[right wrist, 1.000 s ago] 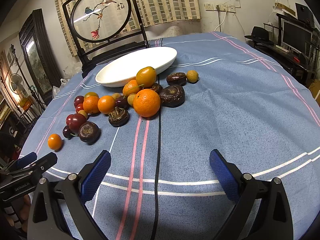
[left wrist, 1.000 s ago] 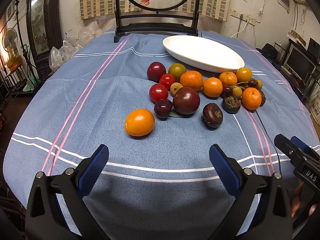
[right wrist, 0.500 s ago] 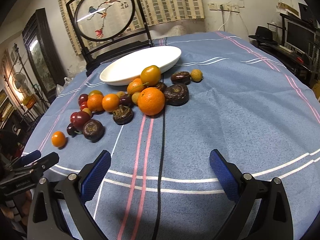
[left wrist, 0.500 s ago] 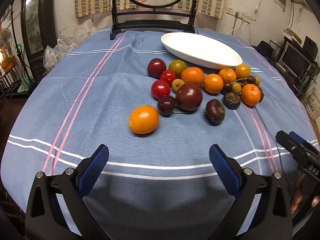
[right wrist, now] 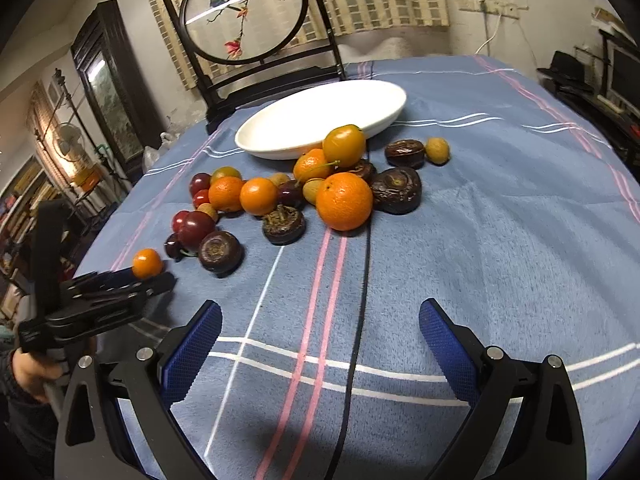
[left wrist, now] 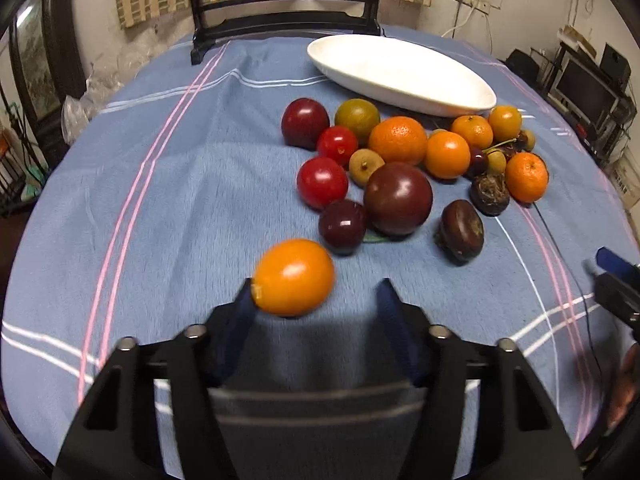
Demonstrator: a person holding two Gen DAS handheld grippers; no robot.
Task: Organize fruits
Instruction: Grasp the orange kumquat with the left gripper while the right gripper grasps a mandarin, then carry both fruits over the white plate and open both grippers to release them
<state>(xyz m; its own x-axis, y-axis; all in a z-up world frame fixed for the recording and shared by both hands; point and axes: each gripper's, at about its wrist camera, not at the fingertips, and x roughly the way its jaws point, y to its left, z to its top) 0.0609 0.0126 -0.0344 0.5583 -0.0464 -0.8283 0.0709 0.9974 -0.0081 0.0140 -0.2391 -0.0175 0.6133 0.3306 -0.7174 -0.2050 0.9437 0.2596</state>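
A lone small orange fruit (left wrist: 294, 276) lies on the blue tablecloth, apart from a pile of oranges (left wrist: 398, 140), red fruits (left wrist: 322, 182) and dark purple fruits (left wrist: 398, 198). My left gripper (left wrist: 316, 300) is partly closed, its left pad against the orange fruit and its right pad clear of it. An empty white oval dish (left wrist: 400, 76) lies behind the pile. My right gripper (right wrist: 320, 328) is wide open and empty, over bare cloth in front of the pile (right wrist: 344, 200). The left gripper also shows in the right wrist view (right wrist: 132, 280).
A black cable (right wrist: 362, 280) runs across the cloth under the right gripper toward the dish (right wrist: 320, 120). A dark wooden round screen stand (right wrist: 244, 16) stands at the table's far edge. Shelves and monitors (left wrist: 584, 88) stand to the right.
My left gripper moved forward to the lone orange fruit and its jaws narrowed around it. My right gripper stayed open and shifted little.
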